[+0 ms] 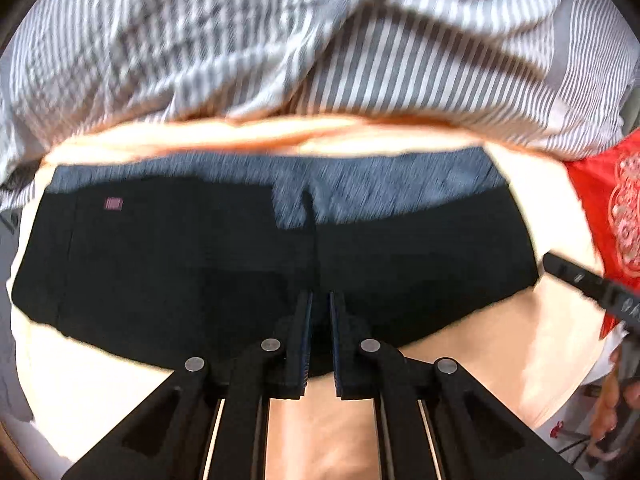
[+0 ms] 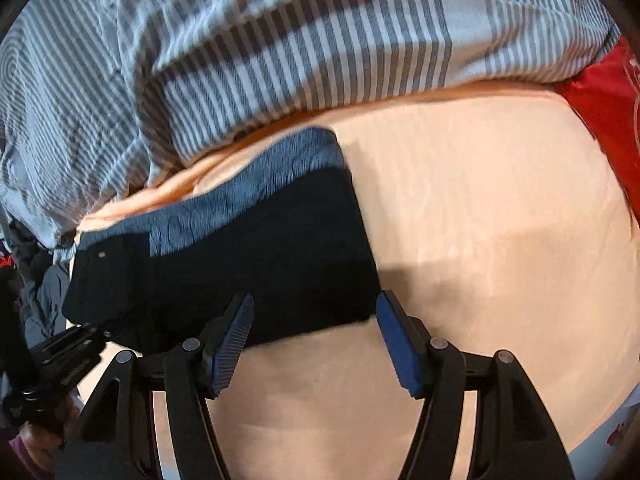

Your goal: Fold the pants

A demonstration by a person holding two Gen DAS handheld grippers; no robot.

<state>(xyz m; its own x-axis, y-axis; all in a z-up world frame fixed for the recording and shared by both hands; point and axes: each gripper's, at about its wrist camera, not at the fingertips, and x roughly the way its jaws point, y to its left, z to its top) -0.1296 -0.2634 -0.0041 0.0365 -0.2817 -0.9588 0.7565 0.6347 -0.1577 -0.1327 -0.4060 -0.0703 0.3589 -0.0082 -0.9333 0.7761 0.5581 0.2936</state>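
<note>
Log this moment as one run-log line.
task: fold pants | left gripper: shut at near edge of pants | right gripper: open over the near right corner | surface: peach sheet

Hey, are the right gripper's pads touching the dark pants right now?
Apart. The right wrist view shows the right gripper open, both pads clear of the dark pants, peach sheet showing between them.

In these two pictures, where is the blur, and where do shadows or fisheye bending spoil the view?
Left wrist view: motion blur smears the striped bedding and the pants waistband; the edges bend strongly. Right wrist view: sharper, but the striped bedding curves at the rim, and a soft shadow lies on the peach sheet beside the pants.
</note>
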